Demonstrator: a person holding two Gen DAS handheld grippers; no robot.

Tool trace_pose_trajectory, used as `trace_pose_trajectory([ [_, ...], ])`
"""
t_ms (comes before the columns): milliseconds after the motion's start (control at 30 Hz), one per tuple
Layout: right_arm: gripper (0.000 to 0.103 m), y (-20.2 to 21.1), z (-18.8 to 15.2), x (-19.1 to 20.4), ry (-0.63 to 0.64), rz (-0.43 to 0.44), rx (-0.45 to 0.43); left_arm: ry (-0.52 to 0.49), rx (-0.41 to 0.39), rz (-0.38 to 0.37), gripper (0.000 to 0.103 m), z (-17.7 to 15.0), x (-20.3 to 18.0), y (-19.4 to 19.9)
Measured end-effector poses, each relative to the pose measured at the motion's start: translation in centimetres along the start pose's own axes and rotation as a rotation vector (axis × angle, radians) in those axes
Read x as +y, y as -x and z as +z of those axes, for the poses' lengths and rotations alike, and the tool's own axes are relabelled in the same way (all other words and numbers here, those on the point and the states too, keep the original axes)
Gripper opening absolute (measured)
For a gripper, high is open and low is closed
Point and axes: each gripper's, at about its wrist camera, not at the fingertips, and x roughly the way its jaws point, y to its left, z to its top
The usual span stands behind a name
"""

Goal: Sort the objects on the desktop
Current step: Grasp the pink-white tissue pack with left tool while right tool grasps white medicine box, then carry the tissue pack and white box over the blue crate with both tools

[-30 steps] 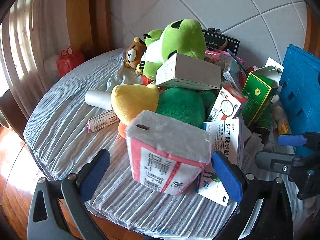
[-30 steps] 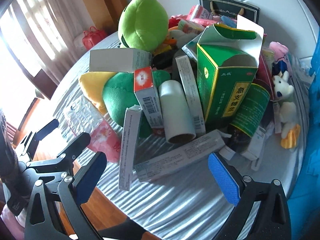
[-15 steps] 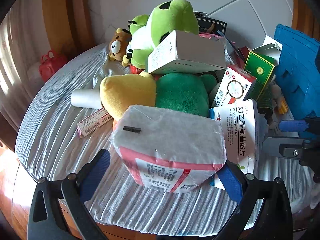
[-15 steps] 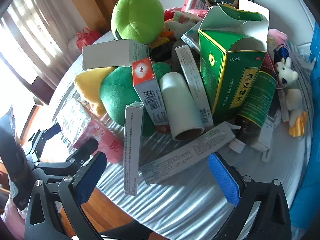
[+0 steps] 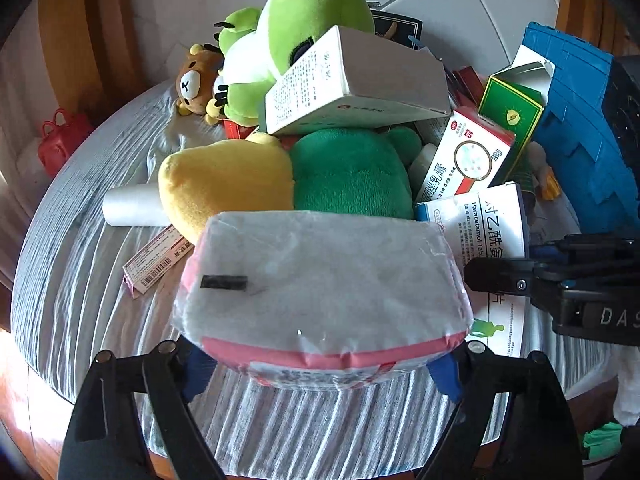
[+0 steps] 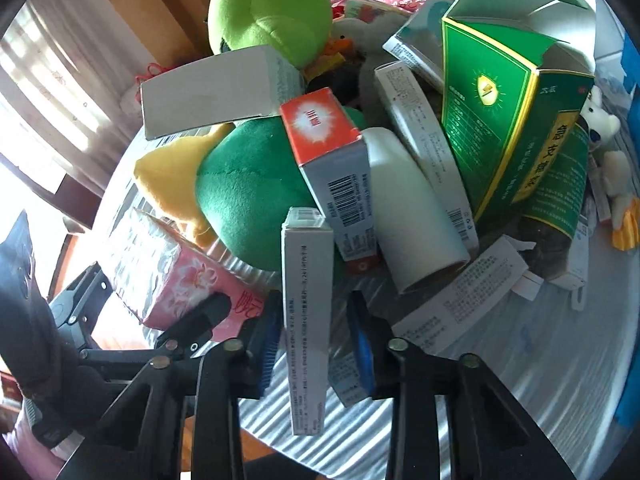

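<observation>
Pink-and-white tissue pack (image 5: 320, 292) sits between the left gripper (image 5: 320, 364) pads, which have just closed onto it; the right gripper (image 6: 316, 340) has just clamped a slim white box (image 6: 306, 320).

A home room, round worktop (image 5: 100, 280) under a striped cloth, plush toys (image 5: 304, 28) heaped with medicine boxes (image 5: 468, 156), sheer curtains (image 6: 44, 92) at a sunlit window, wooden floor (image 5: 16, 408), white tiled wall (image 5: 460, 4)

Bright window daylight from the left, blown-out glare there, sharp focus, heavy fisheye bending, dark vignetted corners.
</observation>
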Motion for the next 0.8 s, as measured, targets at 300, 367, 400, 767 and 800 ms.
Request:
trace_pose_trajectory([
  [300,0.017,7.6,1.0,2.4,0.115,0.006,-0.183,-0.010,-0.184,0.028,0.086,3.7,-0.7,6.8],
  [367,0.017,10.1,1.4,2.7,0.133,0.001,-0.244,-0.027,-0.246,0.028,0.086,5.2,-1.7,8.8],
  [400,0.017,11.3,1.7,2.8,0.141,-0.005,-0.273,-0.038,-0.269,0.032,0.086,6.1,-2.1,9.5],
  [767,0.017,28.2,6.1,-2.9,0.110,-0.210,-0.591,-0.172,-0.471,-0.068,0.086,17.3,-13.2,15.6],
  [800,0.017,29.7,6.3,-3.5,0.105,-0.237,-0.610,-0.183,-0.479,-0.085,0.086,18.2,-14.6,15.9],
])
